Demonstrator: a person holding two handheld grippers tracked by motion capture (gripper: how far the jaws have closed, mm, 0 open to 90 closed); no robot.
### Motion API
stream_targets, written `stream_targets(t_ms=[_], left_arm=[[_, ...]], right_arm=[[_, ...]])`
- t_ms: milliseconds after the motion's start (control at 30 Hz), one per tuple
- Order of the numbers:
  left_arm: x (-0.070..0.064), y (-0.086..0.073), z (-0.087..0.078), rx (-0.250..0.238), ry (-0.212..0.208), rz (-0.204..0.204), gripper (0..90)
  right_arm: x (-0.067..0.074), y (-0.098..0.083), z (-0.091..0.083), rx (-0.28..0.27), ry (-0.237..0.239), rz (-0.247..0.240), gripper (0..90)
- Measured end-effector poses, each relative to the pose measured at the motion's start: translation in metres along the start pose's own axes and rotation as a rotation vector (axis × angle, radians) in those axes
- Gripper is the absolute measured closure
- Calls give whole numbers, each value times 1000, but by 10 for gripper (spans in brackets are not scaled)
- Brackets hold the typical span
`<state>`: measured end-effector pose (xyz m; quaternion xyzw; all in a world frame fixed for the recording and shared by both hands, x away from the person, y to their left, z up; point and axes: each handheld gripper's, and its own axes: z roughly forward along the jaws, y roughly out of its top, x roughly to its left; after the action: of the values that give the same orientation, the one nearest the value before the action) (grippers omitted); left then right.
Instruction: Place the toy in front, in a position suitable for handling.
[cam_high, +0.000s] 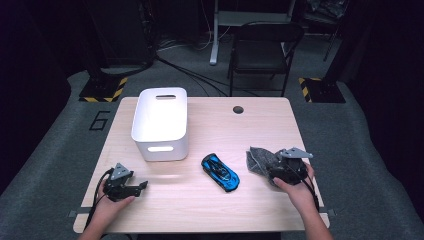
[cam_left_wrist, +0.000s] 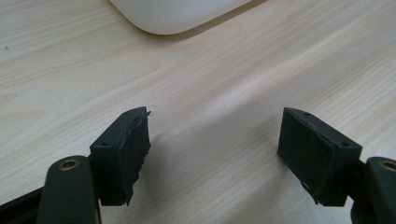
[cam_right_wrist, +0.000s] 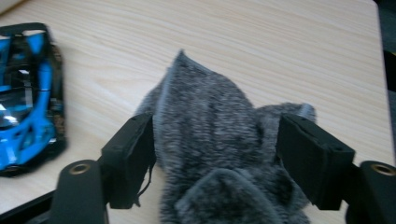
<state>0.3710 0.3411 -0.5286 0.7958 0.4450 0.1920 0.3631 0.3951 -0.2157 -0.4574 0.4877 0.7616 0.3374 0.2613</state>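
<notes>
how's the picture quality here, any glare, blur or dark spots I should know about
High view: the table is lit, the floor and room beyond fall dark; a bright sheen sits on the wood in front of the white bin. Left gripper view: the wood is sharp, with soft shadows by the fingers. Right gripper view: the grey cloth looks slightly soft, and the blue toy car shows glossy reflections.
</notes>
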Motion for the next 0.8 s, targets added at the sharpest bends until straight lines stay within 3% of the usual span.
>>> stream_targets(t_ms=[167, 533, 667, 700, 800], left_arm=[[0, 0, 0, 0, 0, 0, 248], [1, 0, 0, 2, 4, 16, 247], [1, 0, 0, 2, 2, 10, 247], [1, 0, 0, 3, 5, 18, 247], [1, 0, 0, 3, 5, 18, 247]], right_arm=[[-9, -9, 9, 12, -13, 18, 233], [-6, -25, 28, 86, -26, 10, 248], [-4, -28, 35, 117, -47, 2, 336], [-4, -29, 37, 135, -54, -11, 391], [-3, -30, 41, 131, -74, -32, 459]])
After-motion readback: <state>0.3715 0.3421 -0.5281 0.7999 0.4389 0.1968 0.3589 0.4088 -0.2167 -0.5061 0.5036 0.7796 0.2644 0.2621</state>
